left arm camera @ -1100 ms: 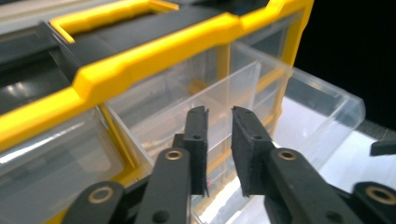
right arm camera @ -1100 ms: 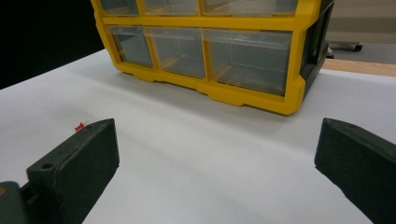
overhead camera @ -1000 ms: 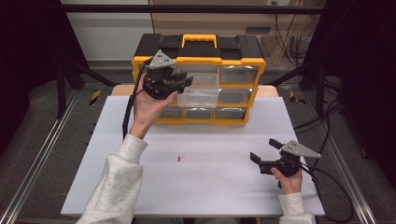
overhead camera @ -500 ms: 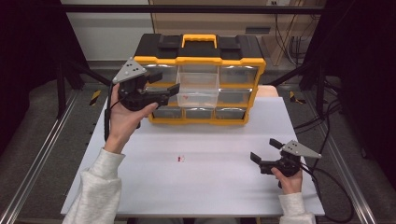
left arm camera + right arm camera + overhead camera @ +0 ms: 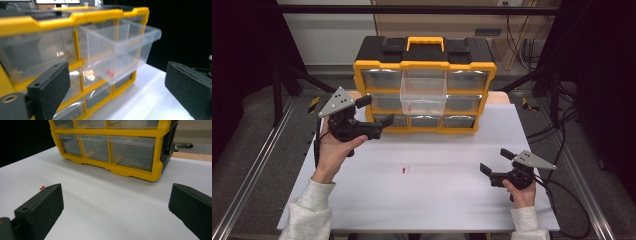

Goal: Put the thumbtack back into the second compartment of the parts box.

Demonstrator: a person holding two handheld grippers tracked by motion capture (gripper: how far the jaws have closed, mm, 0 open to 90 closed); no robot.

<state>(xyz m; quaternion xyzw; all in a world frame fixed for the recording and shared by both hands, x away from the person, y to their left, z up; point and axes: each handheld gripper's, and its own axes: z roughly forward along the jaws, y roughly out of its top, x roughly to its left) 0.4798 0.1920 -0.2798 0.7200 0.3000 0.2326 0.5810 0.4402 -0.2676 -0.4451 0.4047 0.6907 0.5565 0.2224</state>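
A yellow and black organiser (image 5: pixel 424 65) with clear drawers stands at the back of the white table (image 5: pixel 437 210). Its middle drawer (image 5: pixel 423 95) is pulled out, with small red pieces (image 5: pixel 109 73) on its floor. A red pushpin (image 5: pixel 405 170) lies alone on the table. My left gripper (image 5: pixel 377 111) is held off the table, left of the organiser and apart from the drawer. Its jaws have just been opening and nothing is between them. My right gripper (image 5: pixel 495 161) rests low at the front right, open and empty, pointing toward the organiser (image 5: pixel 112 145) and the pushpin (image 5: pixel 43 187).
Metal rails run along both sides of the table. A black cable (image 5: pixel 562 200) trails from the right gripper off the table's right edge. Bare white surface lies between the two hands.
My left gripper has drawn away from the drawer front, moving left and lower, and its jaws have spread apart. The drawer stays pulled out. The right hand has kept still.
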